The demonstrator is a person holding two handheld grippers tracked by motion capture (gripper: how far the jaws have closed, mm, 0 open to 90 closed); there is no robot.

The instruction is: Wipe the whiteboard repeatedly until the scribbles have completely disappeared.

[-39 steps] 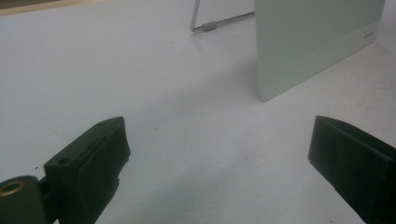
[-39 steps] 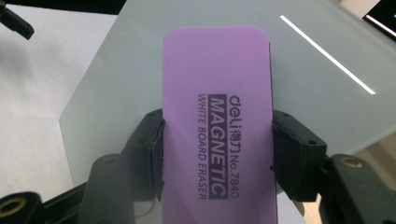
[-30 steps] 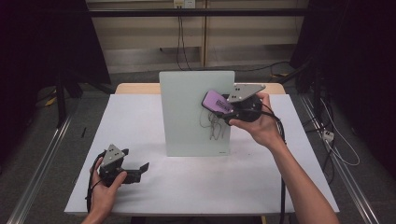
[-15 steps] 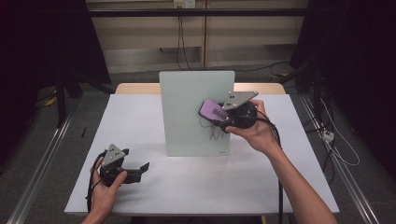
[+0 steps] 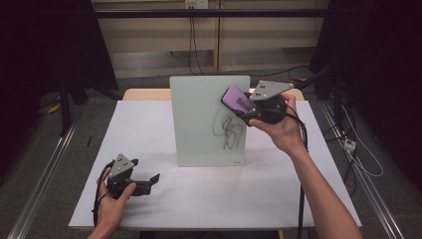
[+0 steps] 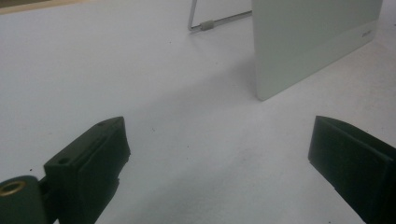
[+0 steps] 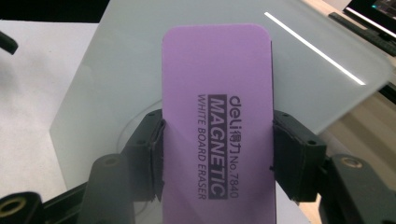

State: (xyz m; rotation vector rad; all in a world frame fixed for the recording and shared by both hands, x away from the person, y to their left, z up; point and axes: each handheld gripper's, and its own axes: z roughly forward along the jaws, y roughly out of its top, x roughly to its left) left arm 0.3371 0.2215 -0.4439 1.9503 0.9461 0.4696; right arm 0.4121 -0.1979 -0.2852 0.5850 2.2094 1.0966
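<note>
Here, the right gripper (image 5: 245, 105) clamps a purple eraser (image 7: 217, 121) across its width, high against the upright whiteboard (image 5: 199, 119); the scribble (image 5: 229, 130) lies just below. The left gripper (image 5: 149, 180) rests wide open.

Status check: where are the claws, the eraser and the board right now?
Right claw shut on purple eraser, up at whiteboard top right. Left claw open, idle on table. Black scribble remains below eraser. Nothing in the way.

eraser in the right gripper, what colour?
Purple, with dark printed lettering. The eraser shows best in the right gripper view, clamped in the right gripper.
</note>
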